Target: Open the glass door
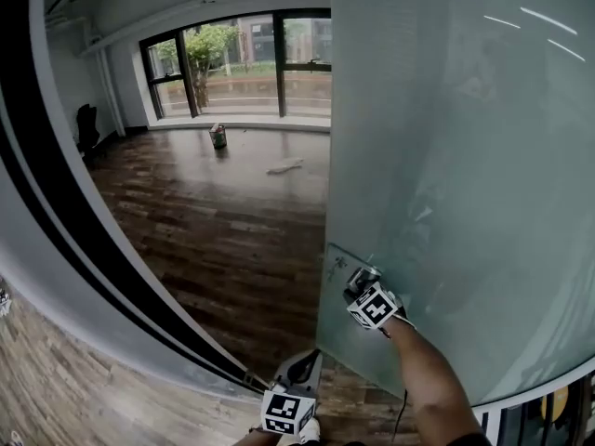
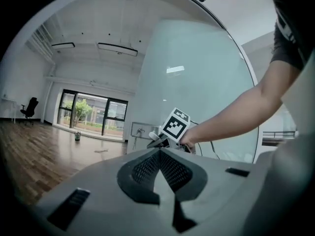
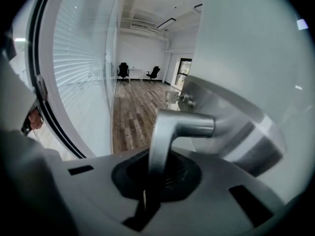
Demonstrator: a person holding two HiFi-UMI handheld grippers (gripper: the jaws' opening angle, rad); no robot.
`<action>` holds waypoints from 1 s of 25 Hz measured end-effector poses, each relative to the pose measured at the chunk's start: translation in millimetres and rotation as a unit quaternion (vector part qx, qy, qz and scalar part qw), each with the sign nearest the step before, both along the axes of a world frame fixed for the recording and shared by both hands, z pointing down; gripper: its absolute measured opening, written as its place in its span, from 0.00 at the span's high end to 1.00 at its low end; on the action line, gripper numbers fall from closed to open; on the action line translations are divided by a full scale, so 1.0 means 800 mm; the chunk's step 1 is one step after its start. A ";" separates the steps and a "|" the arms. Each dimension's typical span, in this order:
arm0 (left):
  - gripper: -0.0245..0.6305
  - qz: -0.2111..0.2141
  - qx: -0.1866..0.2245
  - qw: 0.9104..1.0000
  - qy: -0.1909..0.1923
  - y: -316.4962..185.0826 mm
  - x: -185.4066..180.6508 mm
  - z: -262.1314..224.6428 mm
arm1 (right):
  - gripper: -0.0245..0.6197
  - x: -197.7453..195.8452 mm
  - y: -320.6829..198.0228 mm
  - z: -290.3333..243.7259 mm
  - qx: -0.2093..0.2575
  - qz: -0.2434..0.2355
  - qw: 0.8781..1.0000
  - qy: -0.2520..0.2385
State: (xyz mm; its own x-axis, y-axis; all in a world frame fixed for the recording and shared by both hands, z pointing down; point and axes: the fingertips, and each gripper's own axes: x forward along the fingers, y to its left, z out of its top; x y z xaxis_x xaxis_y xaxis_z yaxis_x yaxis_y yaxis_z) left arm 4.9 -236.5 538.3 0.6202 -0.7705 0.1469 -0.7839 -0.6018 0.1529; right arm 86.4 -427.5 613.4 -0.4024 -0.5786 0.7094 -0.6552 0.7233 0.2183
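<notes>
our right gripper (image 1: 361,284) pinches the handle (image 3: 170,127) of the door (image 1: 446,156), which stands ajar on our right. our left gripper (image 2: 160,154) is pressed together, empty. if we swing too hard, the smooth handle may slip out.

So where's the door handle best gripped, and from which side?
The straight bar of the door handle, past its bend, jaws coming end-on: it stands off the glass door, leaving room both sides. The right gripper is shut on it.
</notes>
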 end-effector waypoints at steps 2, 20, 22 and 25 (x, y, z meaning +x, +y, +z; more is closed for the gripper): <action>0.96 0.000 0.006 1.000 0.000 -0.013 0.002 -0.001 | 0.94 0.014 -0.021 -0.009 0.005 0.015 1.000 0.000; 0.96 0.001 -0.014 1.000 -0.017 -0.107 0.121 0.013 | 0.94 0.238 -0.194 -0.013 -0.014 0.104 0.994 0.038; 0.96 -0.004 -0.021 1.000 -0.017 -0.119 0.131 0.021 | 0.93 0.262 -0.210 -0.012 -0.029 0.111 0.993 0.039; 0.96 -0.011 -0.027 0.999 -0.015 -0.133 0.142 0.027 | 0.79 0.291 -0.230 -0.015 -0.030 0.121 0.991 0.044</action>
